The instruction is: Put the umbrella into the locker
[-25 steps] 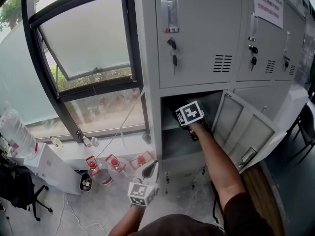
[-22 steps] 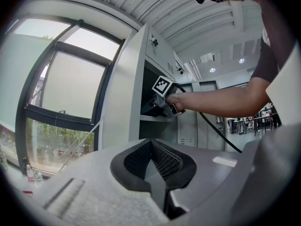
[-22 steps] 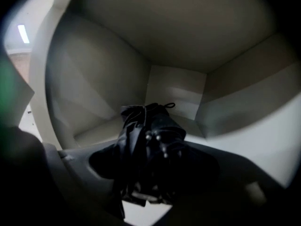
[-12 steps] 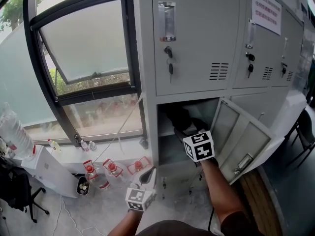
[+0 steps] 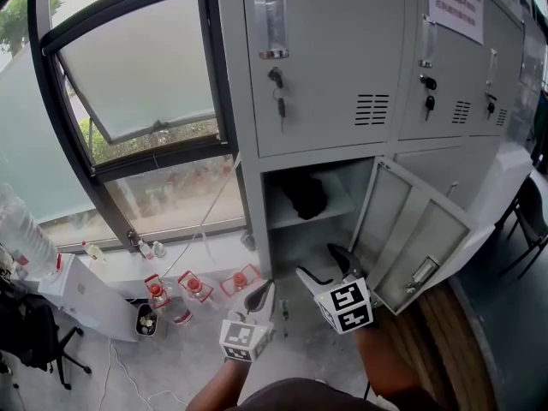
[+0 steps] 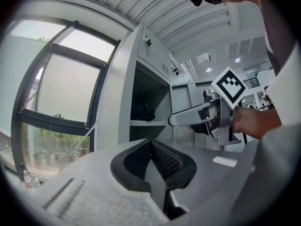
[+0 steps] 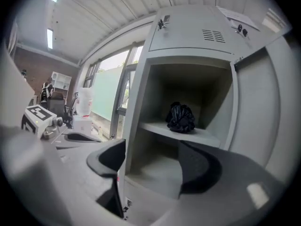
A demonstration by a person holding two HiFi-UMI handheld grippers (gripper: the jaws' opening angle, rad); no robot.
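Each hand carries a light grey gripper. The left gripper [image 5: 260, 296], at six o'clock in the head view, and the right gripper [image 5: 328, 268], toward five o'clock, each bear a white cube [image 5: 247, 339] printed with black square markers. The left one's pads [image 6: 162, 158] are black and finely ribbed. The person wears a dark brown top [image 5: 300, 397].

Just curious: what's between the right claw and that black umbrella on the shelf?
Nothing: in the right gripper view only air and bare shelf separate the just-opened, empty right claw from the umbrella.
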